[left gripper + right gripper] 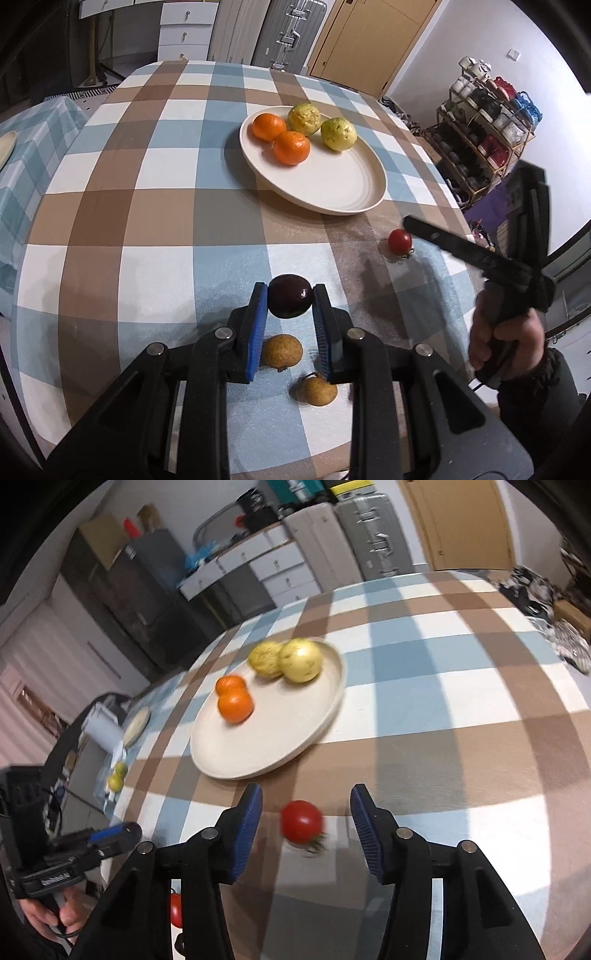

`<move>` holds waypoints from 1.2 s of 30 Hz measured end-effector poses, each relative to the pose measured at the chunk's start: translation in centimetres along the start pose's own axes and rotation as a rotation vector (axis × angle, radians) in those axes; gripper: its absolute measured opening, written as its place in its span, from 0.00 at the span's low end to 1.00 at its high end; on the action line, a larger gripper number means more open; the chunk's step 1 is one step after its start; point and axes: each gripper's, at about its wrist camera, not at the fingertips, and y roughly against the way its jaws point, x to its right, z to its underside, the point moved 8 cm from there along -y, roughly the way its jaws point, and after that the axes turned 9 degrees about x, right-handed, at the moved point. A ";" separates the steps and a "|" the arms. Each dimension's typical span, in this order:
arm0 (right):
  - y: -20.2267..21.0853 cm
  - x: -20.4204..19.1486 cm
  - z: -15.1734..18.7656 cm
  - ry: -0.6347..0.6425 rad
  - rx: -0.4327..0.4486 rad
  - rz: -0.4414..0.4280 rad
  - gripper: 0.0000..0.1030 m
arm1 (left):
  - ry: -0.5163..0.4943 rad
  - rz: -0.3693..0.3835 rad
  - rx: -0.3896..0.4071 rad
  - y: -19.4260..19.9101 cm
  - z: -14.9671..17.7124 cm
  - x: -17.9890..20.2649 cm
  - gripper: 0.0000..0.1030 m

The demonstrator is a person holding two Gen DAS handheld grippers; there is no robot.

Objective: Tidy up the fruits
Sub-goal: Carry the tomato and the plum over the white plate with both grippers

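Observation:
A cream plate (332, 192) on the checked tablecloth holds two oranges (280, 138) and two yellow-green guavas (321, 125). My left gripper (290, 301) is shut on a dark purple fruit (290, 301), held above the cloth. Two small brown fruits (282, 350) (316, 389) lie under it. A red tomato (399, 240) lies right of it. In the right wrist view, my right gripper (306, 827) is open with that tomato (302, 821) between its blue pads, not touching them. The plate (277, 746) lies beyond it.
A second red tomato (176, 910) shows beneath the right gripper's left finger. The table's right edge is near a shelf of cups (487, 122). A small plate (5, 147) sits on a side surface to the left. Drawers and a suitcase stand behind the table.

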 end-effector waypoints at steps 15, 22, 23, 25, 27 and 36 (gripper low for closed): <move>-2.5 -0.9 2.2 0.088 -0.088 0.043 0.29 | 0.004 0.032 0.002 0.6 -0.1 0.7 0.21; -1.3 -2.4 1.4 0.094 -0.049 -0.004 0.28 | -0.018 0.043 0.032 0.7 -2.4 1.8 0.21; -1.1 -2.7 1.1 0.091 -0.040 -0.018 0.28 | -0.016 0.044 0.039 0.6 -3.0 1.9 0.21; -0.8 -3.2 0.3 0.093 -0.019 -0.028 0.28 | -0.022 0.037 0.054 0.1 -4.7 2.0 0.21; -0.8 -3.7 -0.5 0.081 -0.008 -0.055 0.28 | -0.023 0.020 0.064 -0.8 -6.3 1.8 0.21; -4.1 -4.6 -4.9 -0.008 0.005 -0.127 0.28 | 0.080 0.016 0.067 -7.4 -11.6 -1.3 0.21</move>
